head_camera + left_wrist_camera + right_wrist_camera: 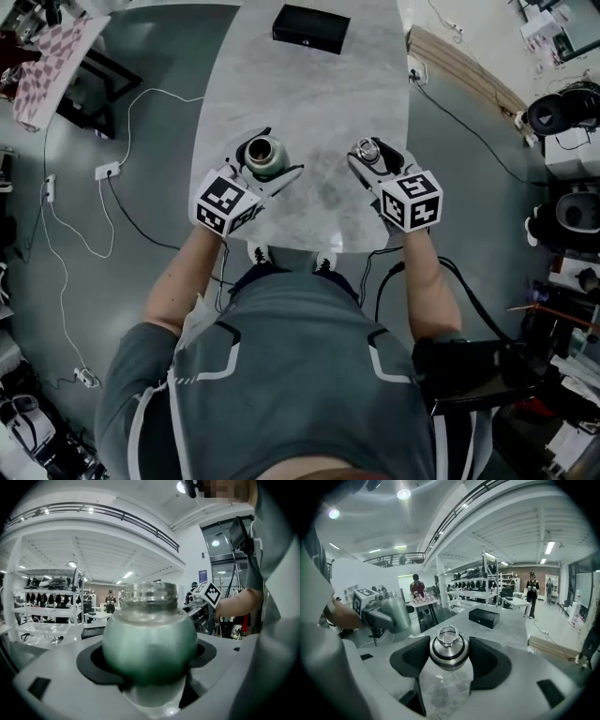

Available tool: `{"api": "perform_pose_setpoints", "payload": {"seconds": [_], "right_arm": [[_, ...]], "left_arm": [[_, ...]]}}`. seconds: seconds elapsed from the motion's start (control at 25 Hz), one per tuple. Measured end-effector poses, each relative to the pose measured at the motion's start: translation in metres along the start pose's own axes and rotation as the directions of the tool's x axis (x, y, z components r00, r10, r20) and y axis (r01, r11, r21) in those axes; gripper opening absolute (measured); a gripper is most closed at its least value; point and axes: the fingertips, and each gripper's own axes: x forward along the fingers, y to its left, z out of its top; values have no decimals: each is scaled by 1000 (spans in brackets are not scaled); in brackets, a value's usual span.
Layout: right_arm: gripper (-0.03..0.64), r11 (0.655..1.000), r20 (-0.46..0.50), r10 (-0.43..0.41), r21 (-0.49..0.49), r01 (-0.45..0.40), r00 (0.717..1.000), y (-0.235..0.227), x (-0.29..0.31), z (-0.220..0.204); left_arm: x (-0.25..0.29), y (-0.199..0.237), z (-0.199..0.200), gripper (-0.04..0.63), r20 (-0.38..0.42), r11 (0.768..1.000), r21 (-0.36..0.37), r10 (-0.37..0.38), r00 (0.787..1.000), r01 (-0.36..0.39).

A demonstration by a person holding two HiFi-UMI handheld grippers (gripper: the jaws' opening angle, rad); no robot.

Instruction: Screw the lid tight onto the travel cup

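My left gripper (266, 167) is shut on the green travel cup (263, 156), held upright above the grey table (309, 94) with its open threaded mouth up. In the left gripper view the cup (149, 644) fills the space between the black pads. Over to the right, my right gripper (371, 157) is shut on the steel lid (368, 151). The lid (449, 649) has a wire loop on top and sits between the black pads (490, 660). Cup and lid are apart, about a hand's width between them. The cup (395, 612) also shows at left in the right gripper view.
A black box (310, 28) lies at the table's far end. Cables (112, 206) and a power strip (107, 171) lie on the floor to the left. Wooden boards (464, 66) and cluttered gear stand to the right. The person's feet (291, 258) are at the table's near edge.
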Motion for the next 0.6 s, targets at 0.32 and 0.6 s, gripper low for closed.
{"api": "perform_pose_setpoints", "payload": {"seconds": [0.32,0.6], "right_arm": [[278,998,65,31,-58,-27,997,17,-62,48],[278,984,139,139,-131,-121,981,59,-88,100]], "left_arm": [[-14,-47,50,400,-4,994,80,-71,997,72],[-18,-85,56,400,-74,967,140,-205,976,214]]}}
